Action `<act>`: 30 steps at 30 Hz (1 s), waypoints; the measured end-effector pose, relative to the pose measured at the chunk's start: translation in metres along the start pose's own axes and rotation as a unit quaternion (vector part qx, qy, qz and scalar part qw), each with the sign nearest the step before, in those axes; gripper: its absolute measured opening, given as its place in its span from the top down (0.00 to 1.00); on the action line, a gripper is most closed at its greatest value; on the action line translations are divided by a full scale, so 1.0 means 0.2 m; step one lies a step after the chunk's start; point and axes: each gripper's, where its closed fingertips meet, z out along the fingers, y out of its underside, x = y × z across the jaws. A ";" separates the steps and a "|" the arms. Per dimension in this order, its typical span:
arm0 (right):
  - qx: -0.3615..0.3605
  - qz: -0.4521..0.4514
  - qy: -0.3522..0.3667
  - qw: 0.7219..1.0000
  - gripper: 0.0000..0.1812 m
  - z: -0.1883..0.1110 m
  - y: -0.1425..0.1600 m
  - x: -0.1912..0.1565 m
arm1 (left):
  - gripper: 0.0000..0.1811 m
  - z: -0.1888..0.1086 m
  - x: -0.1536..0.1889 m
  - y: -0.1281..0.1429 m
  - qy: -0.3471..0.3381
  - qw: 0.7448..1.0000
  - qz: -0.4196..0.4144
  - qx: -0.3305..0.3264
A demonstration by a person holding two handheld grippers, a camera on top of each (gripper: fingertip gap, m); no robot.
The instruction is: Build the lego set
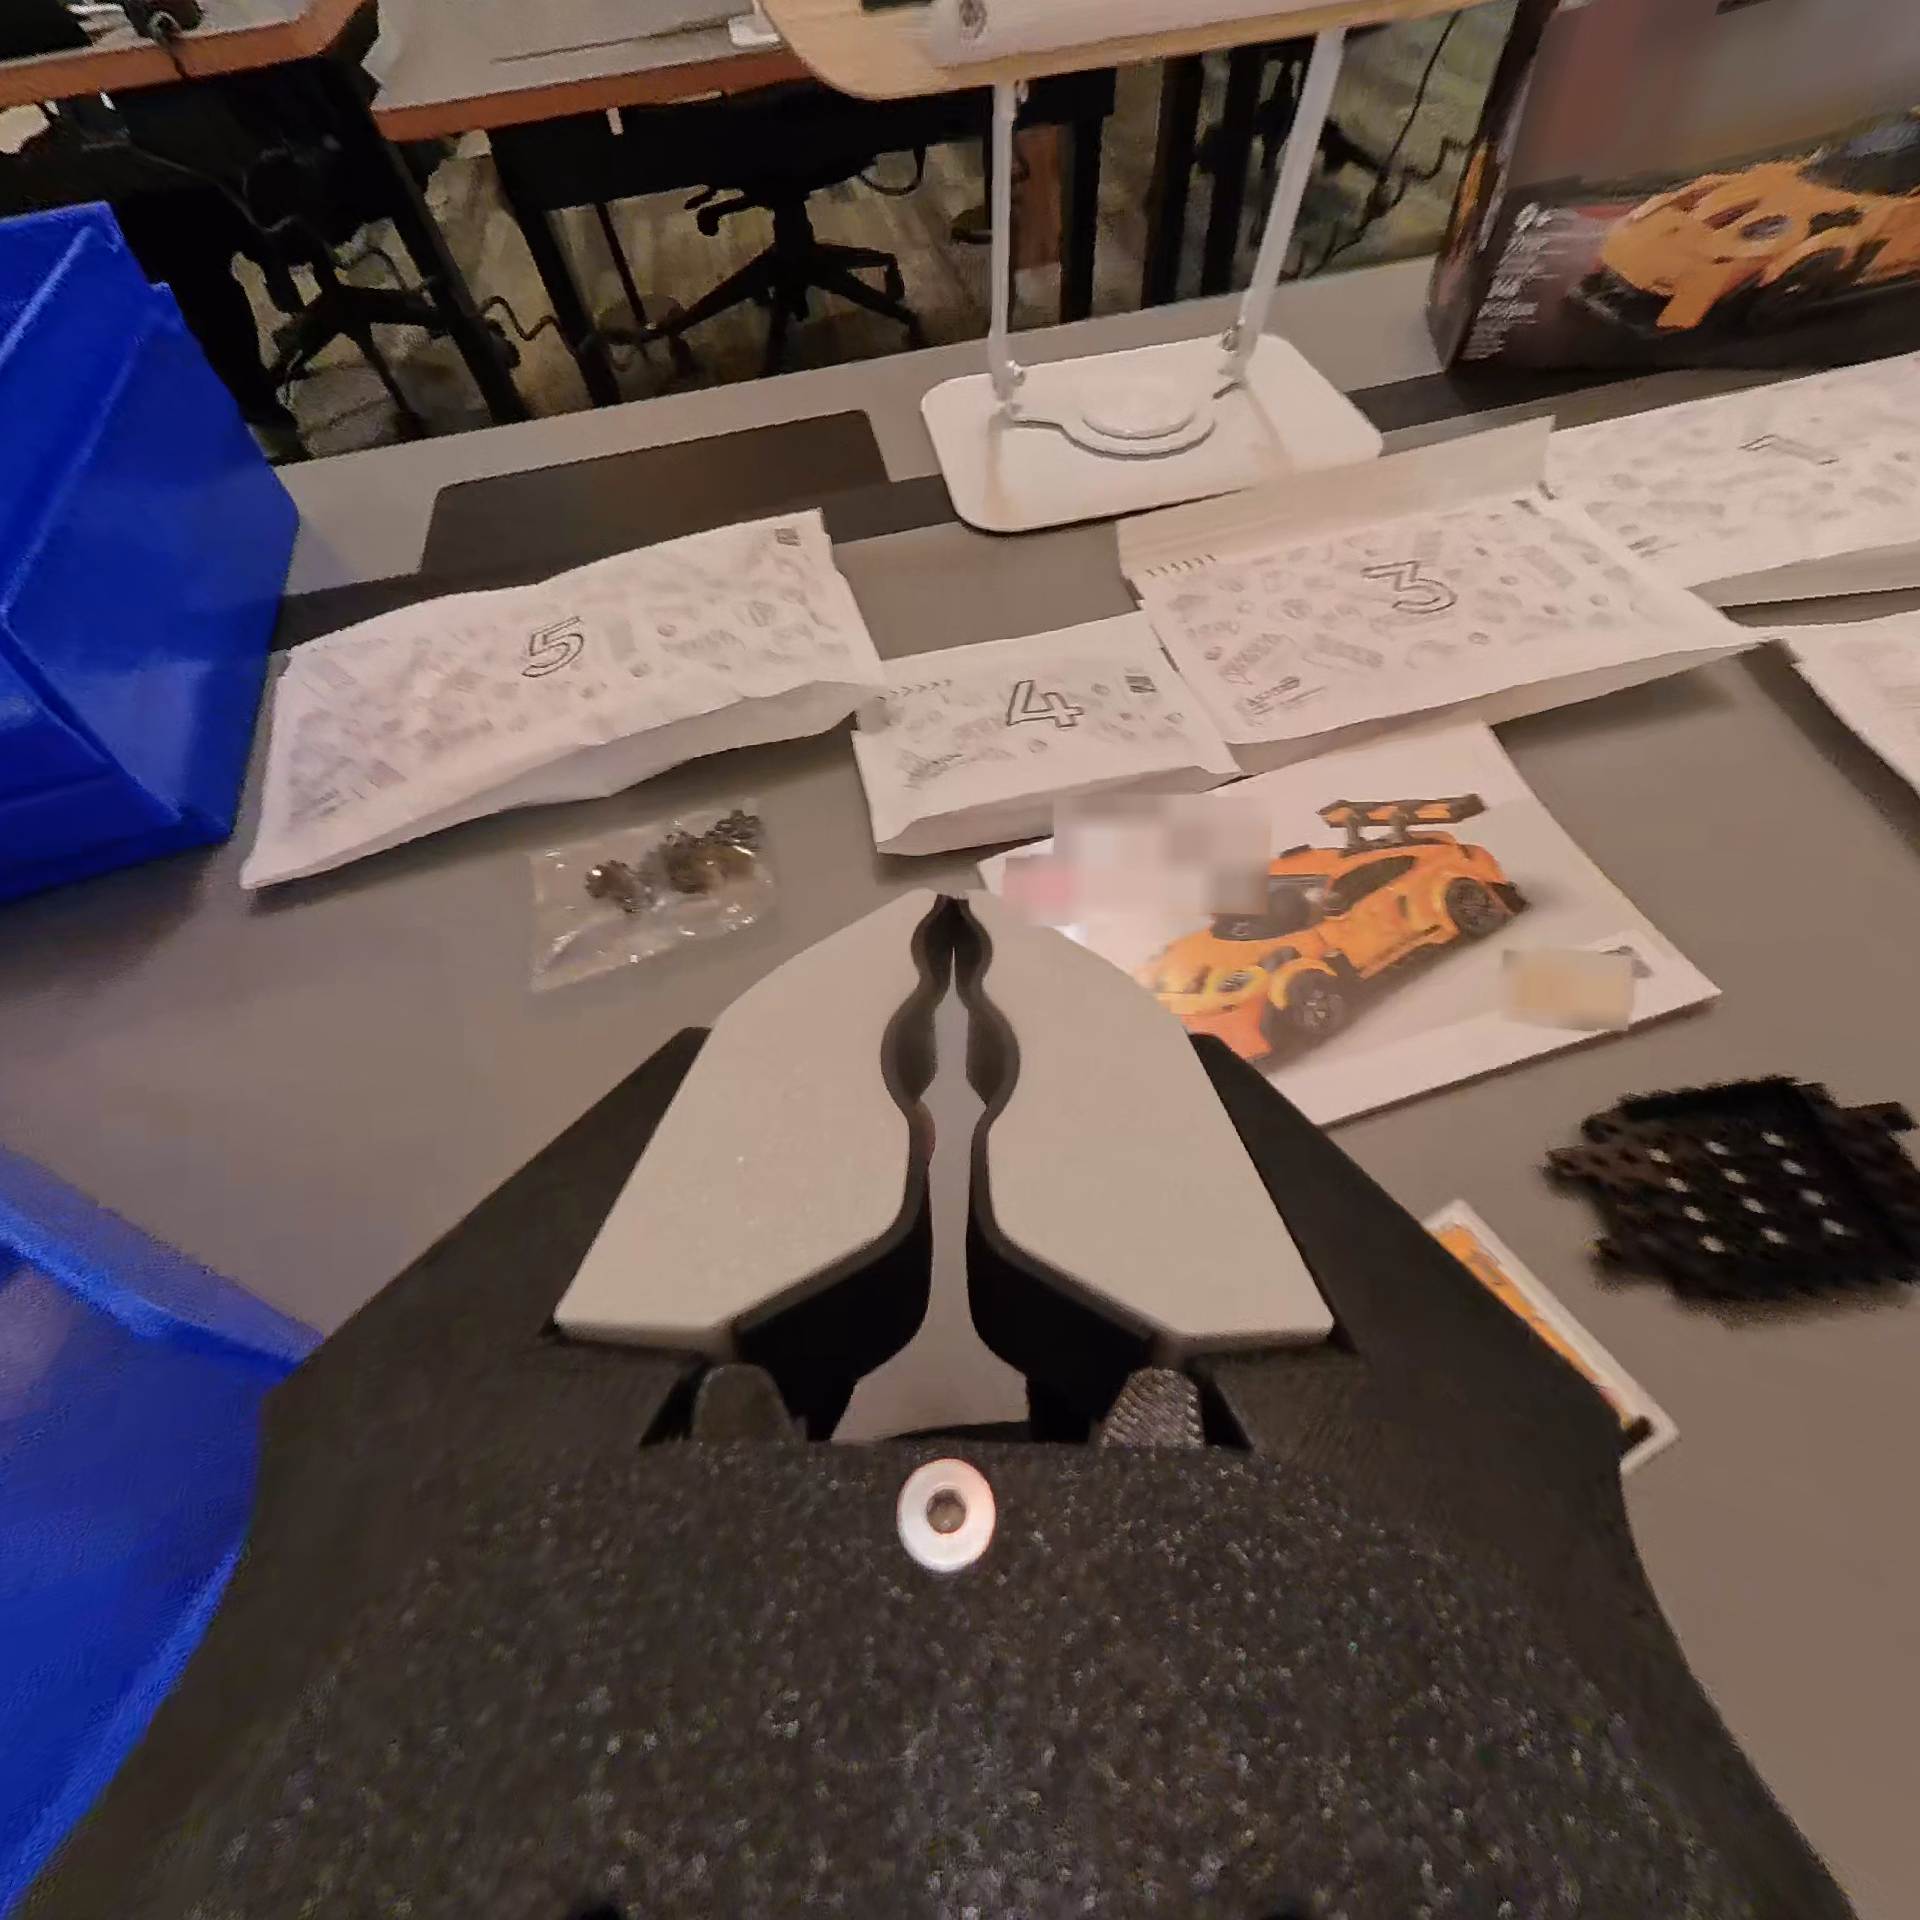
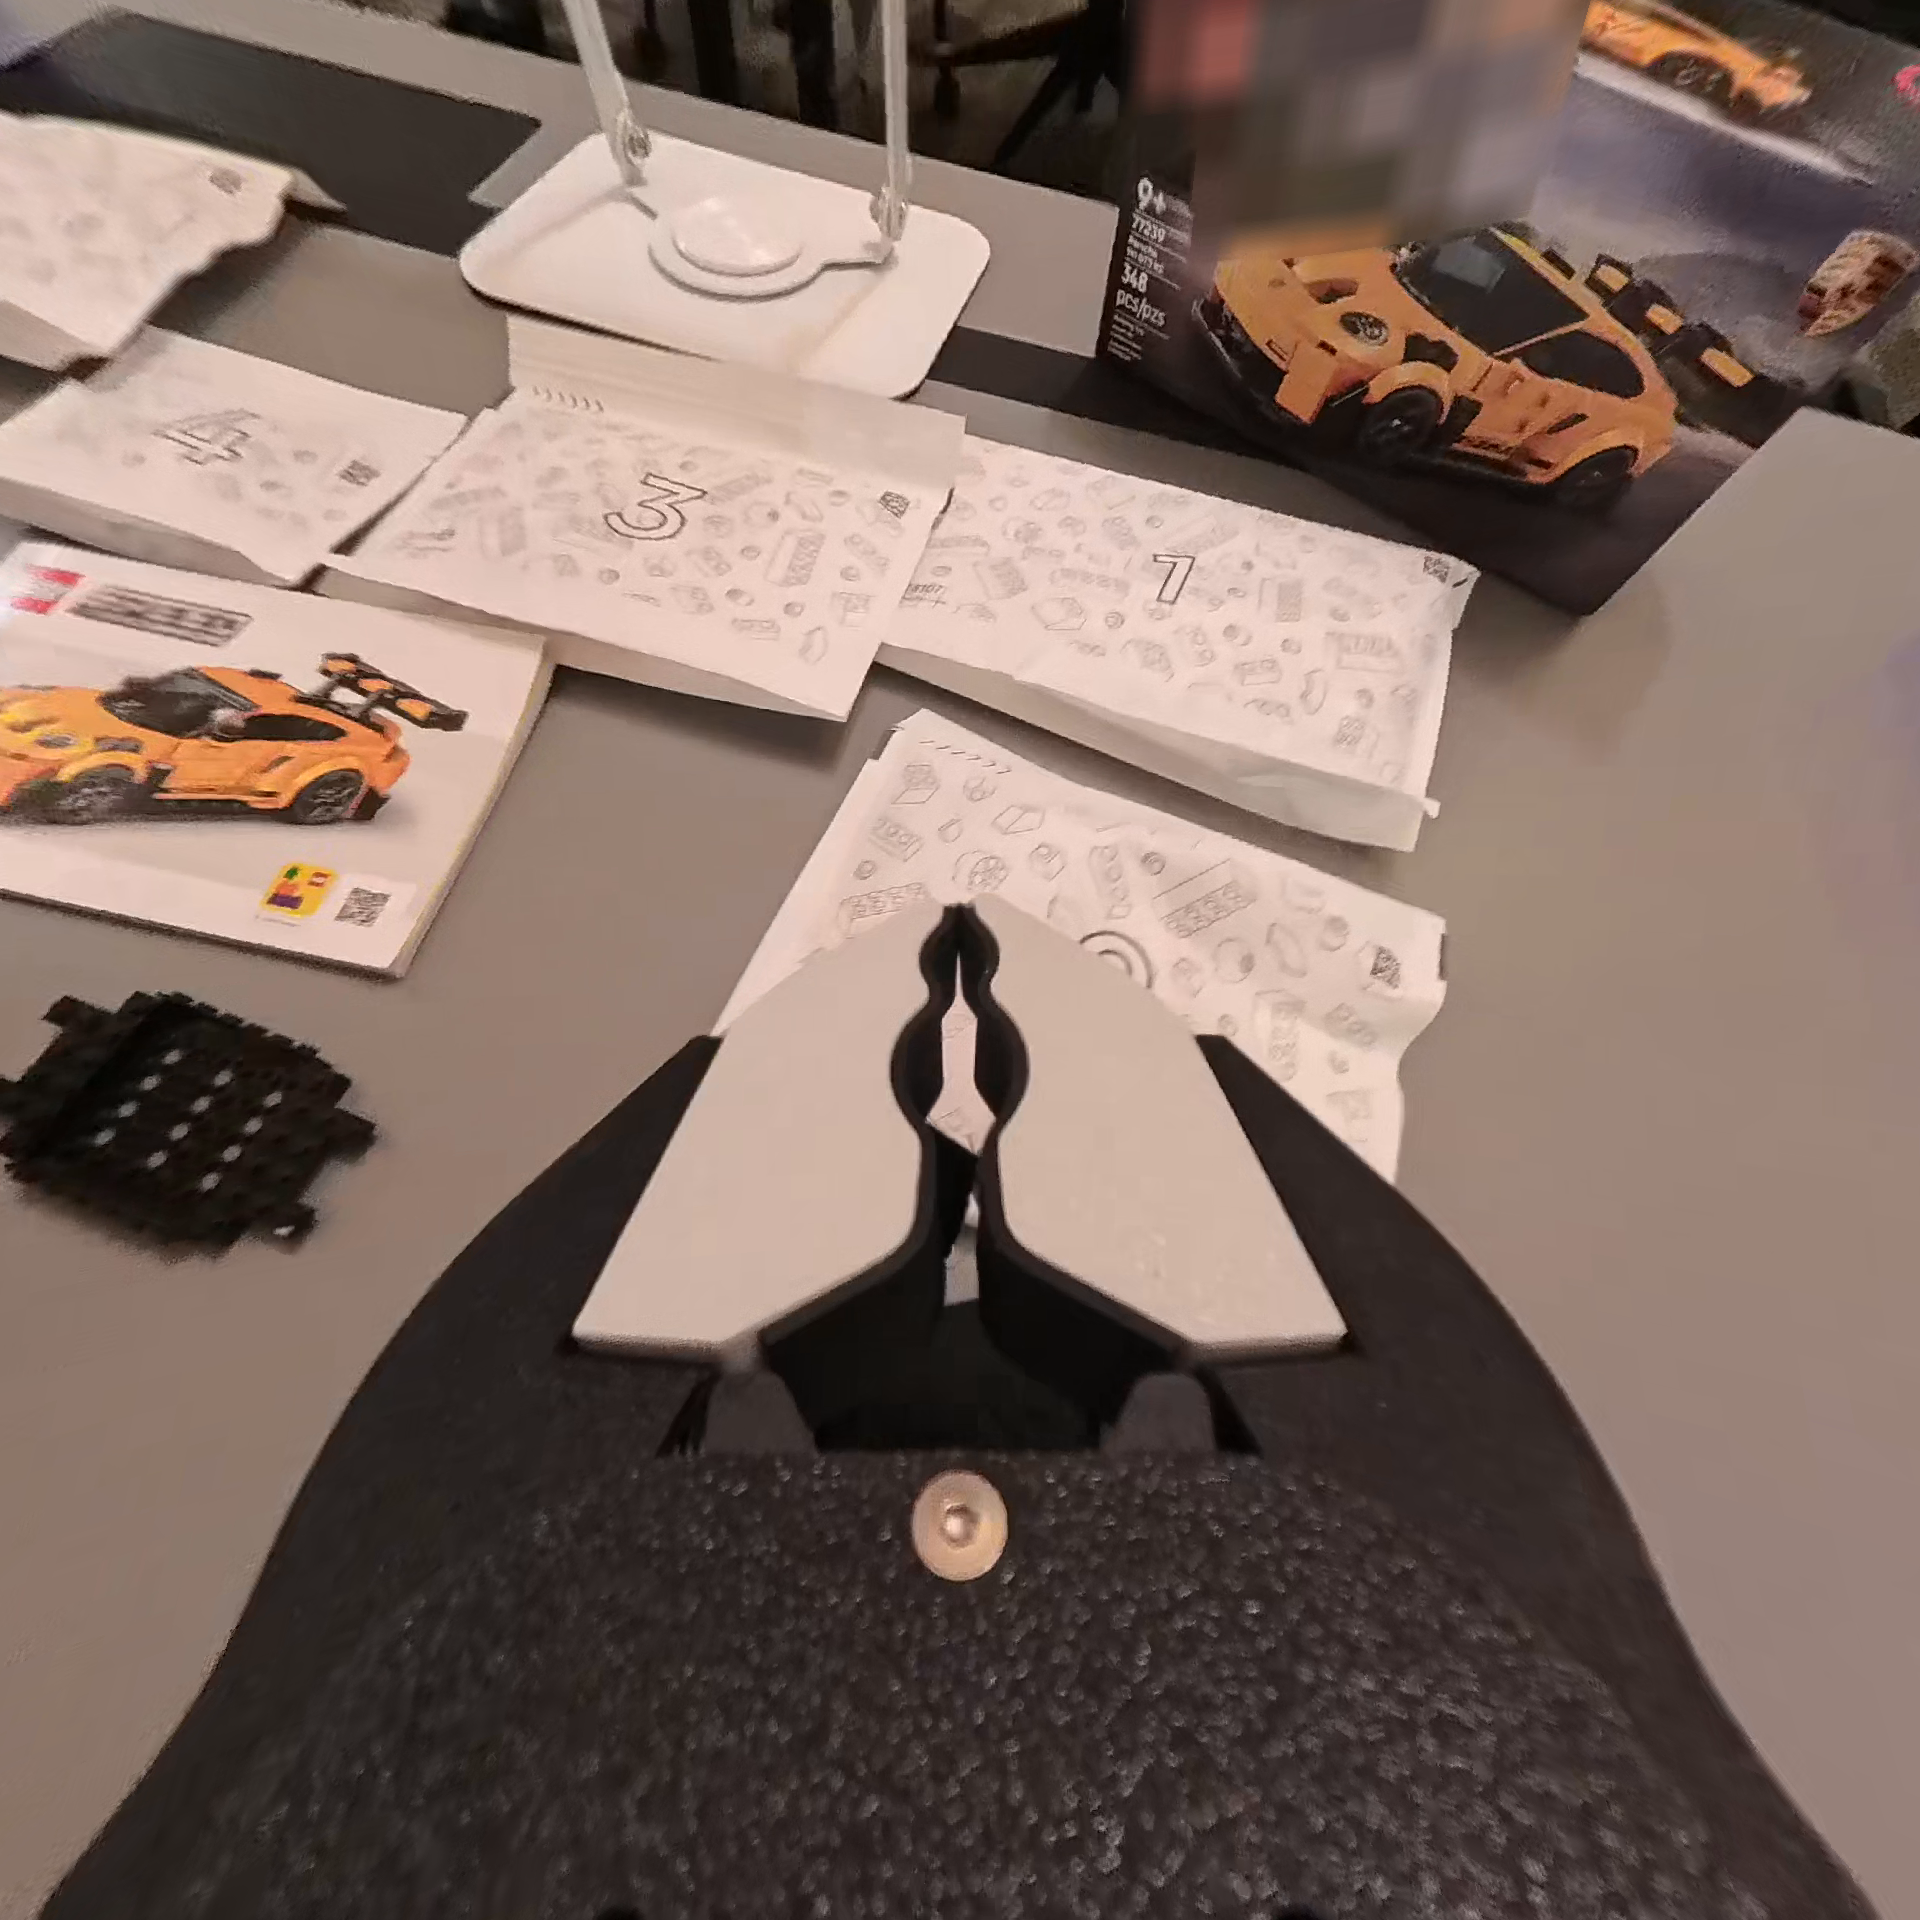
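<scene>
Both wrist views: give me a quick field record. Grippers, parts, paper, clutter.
left gripper: shut, empty, above bare table
right gripper: shut, empty, over a paper bag
paper parts bags: five, sealed, flat on grey table
clear polybag: small dark parts, left of the left gripper's tip
instruction booklet: closed
black lego assembly: near the booklet
box: far right
lamp base: behind bags
blue bins: far left
</scene>
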 end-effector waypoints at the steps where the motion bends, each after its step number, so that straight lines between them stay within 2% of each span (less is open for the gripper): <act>1: -0.005 -0.004 0.003 1.000 1.00 0.02 -0.02 0.02 | 1.00 0.02 -0.02 0.00 -0.001 1.000 0.006 -0.012; 9: -0.031 -0.018 0.032 0.999 1.00 0.14 -0.14 0.20 | 1.00 0.15 -0.16 -0.06 -0.007 0.999 0.001 -0.036; 17: -0.052 -0.003 0.078 0.996 1.00 0.23 -0.21 0.37 | 1.00 0.25 -0.11 -0.15 0.013 0.999 0.012 -0.032; 30: -0.049 0.013 0.091 0.995 1.00 0.29 -0.19 0.37 | 1.00 0.30 -0.05 -0.15 0.020 0.999 0.018 -0.036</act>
